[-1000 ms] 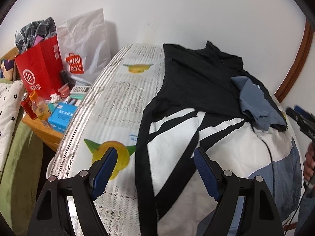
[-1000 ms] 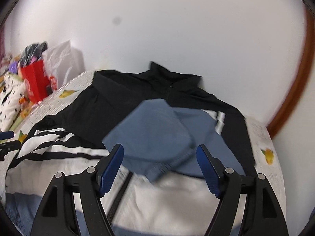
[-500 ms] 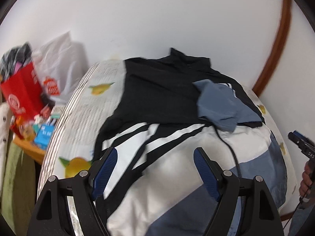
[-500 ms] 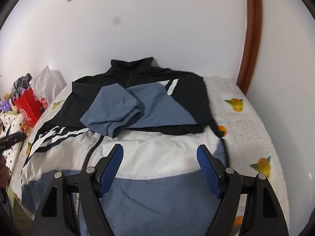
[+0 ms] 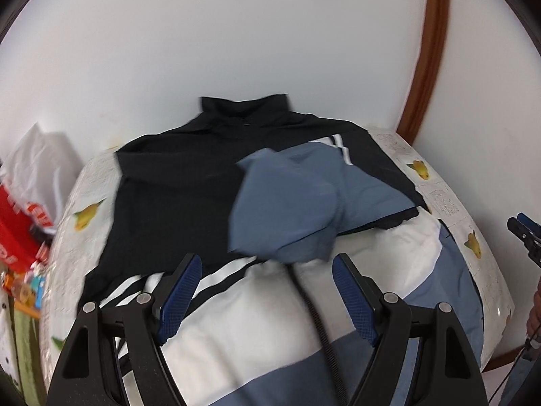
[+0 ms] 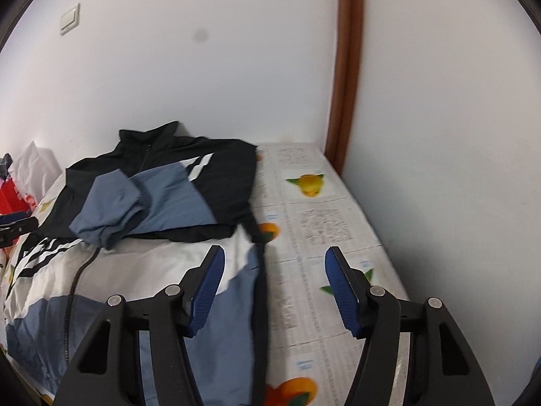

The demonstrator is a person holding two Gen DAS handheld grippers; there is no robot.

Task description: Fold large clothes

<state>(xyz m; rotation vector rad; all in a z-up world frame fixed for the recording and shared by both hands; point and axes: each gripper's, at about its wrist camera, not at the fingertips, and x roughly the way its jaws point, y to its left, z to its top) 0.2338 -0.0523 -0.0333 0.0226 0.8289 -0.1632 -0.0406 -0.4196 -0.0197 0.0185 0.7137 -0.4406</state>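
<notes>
Blue ribbed pads, both claws spread wide, nothing held. Left gripper (image 5: 263, 296) fills the bottom centre of its frame, hovering above the white chest panel of the jacket (image 5: 257, 331). Right gripper (image 6: 274, 291) sits bottom centre of its own frame, its left pad over the jacket's hem edge, its right pad over bare tablecloth (image 6: 324, 223).

Jacket lies front-up, zipper (image 6: 72, 291) running down the lower left of the right view. One blue sleeve (image 5: 287, 209) is folded in across the black shoulder area, cuff bunched at frame centre in the left view. White stripes show at lower left there; the other sleeve can't be clearly made out. Collar (image 5: 243, 108) stands against the wall (image 5: 236, 34) at upper centre.

Judgement: one sleeve is in, mid-fold, with both claws free and between grasps. Next move likely calls for the left claw to find and pinch the other sleeve on the left side and lay it across, or for both to take the hem and bring it up toward the collar. The bunched cuff may need flattening first.

Far left: red bag (image 5: 13, 230), white plastic bag (image 5: 37, 162). Wooden trim (image 6: 345, 67) runs up the corner.
</notes>
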